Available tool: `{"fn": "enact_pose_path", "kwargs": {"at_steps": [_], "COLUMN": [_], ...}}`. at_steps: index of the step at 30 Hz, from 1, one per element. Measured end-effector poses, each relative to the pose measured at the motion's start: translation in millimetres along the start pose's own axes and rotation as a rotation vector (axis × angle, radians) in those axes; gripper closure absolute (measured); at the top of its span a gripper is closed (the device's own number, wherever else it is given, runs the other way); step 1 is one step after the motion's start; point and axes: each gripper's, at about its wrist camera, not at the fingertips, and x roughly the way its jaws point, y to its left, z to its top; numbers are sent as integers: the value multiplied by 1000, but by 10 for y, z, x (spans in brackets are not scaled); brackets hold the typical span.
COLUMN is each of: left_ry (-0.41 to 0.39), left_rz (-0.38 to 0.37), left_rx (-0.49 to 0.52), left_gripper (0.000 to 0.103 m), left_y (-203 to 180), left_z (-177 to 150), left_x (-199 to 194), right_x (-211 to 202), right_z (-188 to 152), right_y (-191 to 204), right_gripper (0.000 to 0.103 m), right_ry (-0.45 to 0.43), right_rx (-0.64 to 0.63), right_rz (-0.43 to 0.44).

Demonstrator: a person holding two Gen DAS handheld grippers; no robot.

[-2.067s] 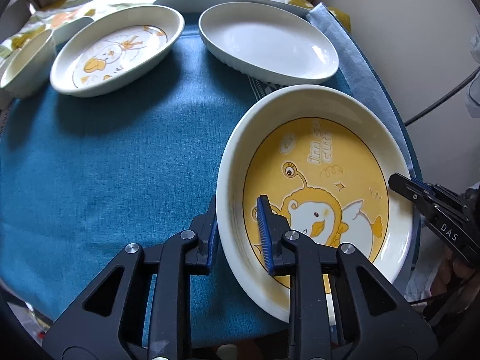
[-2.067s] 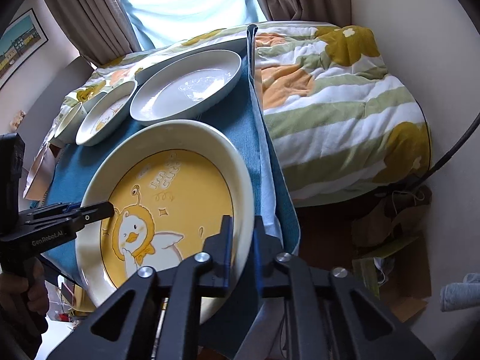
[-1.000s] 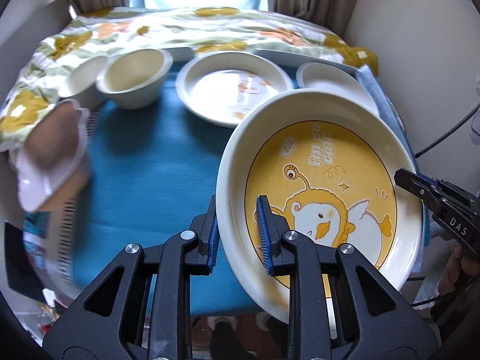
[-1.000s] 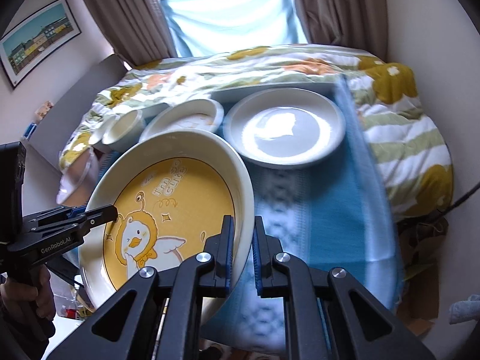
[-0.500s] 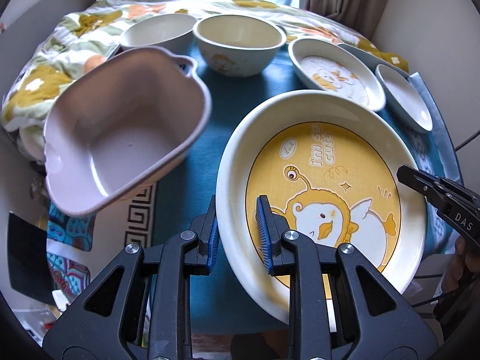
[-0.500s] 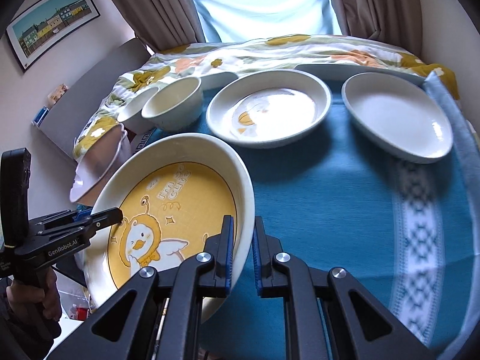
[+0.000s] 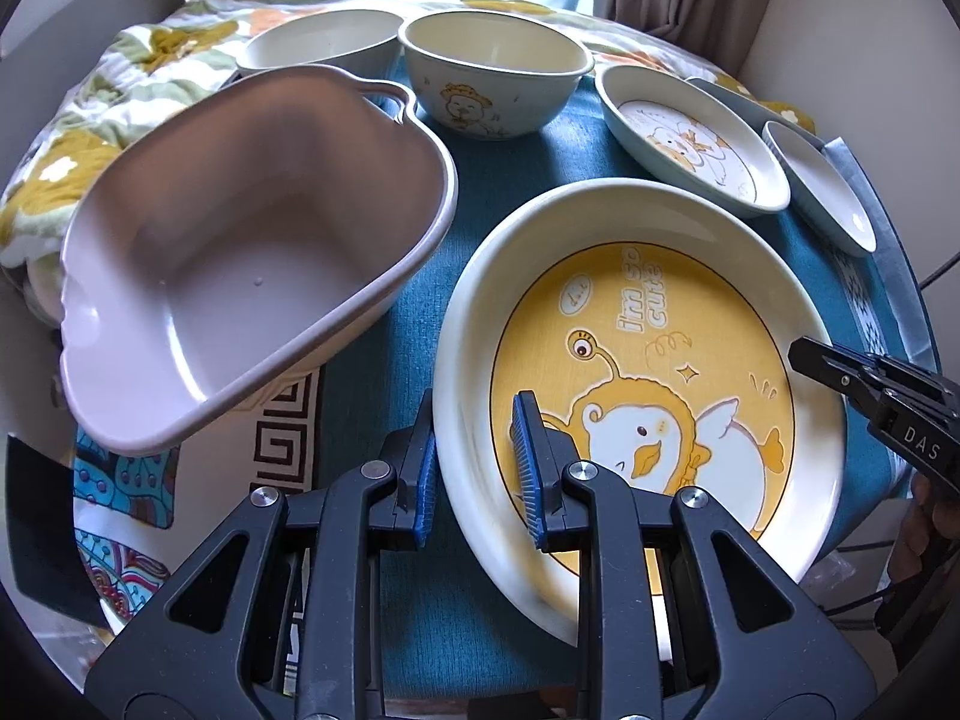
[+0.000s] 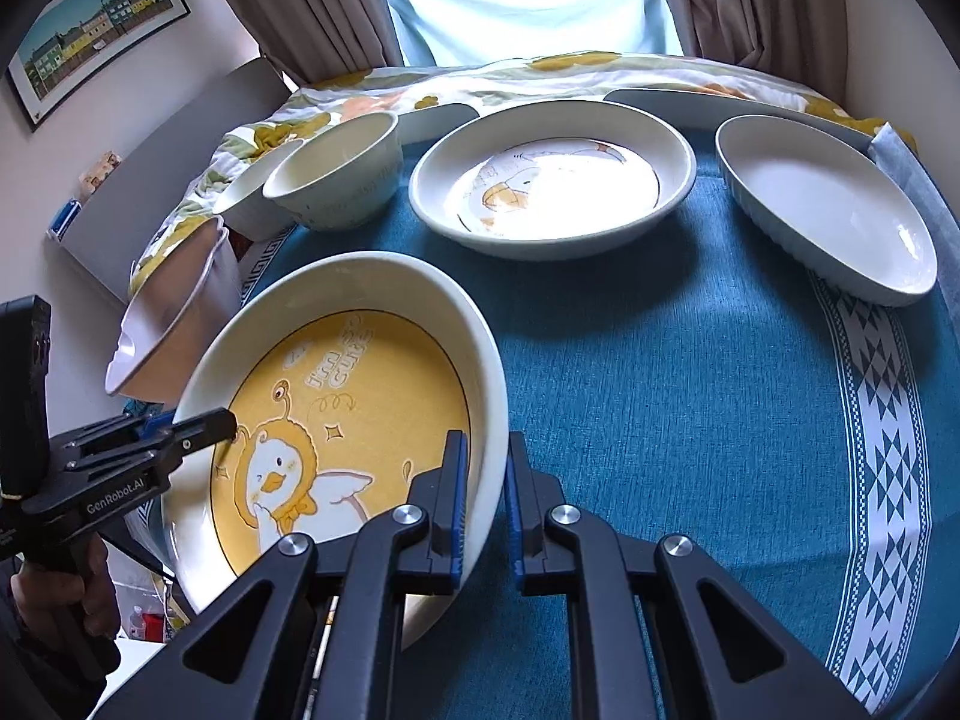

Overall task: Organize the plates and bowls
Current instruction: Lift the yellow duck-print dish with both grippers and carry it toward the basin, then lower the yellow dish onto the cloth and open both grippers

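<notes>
A large cream plate with a yellow duck picture (image 7: 648,360) (image 8: 342,396) hangs over the blue tablecloth (image 7: 516,180) (image 8: 660,372), held from both sides. My left gripper (image 7: 474,468) is shut on its left rim, and it shows in the right wrist view (image 8: 204,426) at the plate's far side. My right gripper (image 8: 483,498) is shut on the right rim, and its tip (image 7: 810,354) reaches in from the right in the left wrist view. A pinkish-grey plastic tub (image 7: 240,252) (image 8: 162,324) sits just left of the plate.
Behind stand a cream bowl with a drawing (image 7: 492,84) (image 8: 336,180), a second bowl (image 7: 318,51), a duck-print plate (image 7: 690,138) (image 8: 552,180) and a plain white oval dish (image 7: 822,186) (image 8: 828,204). A flowered quilt (image 8: 540,75) lies beyond. A person's hand (image 8: 54,588) holds the left gripper.
Both grippers carried the duck plate leftward and lower. The tub and the bowls have come into view, close on the left. Both grips are unchanged.
</notes>
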Motion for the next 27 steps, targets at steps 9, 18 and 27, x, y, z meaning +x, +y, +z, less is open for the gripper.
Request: {"fn": "enact_pose_path", "kwargs": {"at_steps": [9,18,27], "left_ry": [-8,-56,-166], "left_rz": [22,110,98], "left_rx": [7,-27,52], "left_gripper": [83,61,15], "left_y": [-48,-128,-955], "left_z": [-25,-30,269], "left_x": [-4,-323,-929], "right_x": [26,-195,-1000], "right_z": [1,31,74], "right_y": [47,-78,-477], "right_gripper": [91,91,14], "right_ry": [1,-1,-86], "right_rx": [-28,-1,5], "right_rz": [-29,3,-37]}}
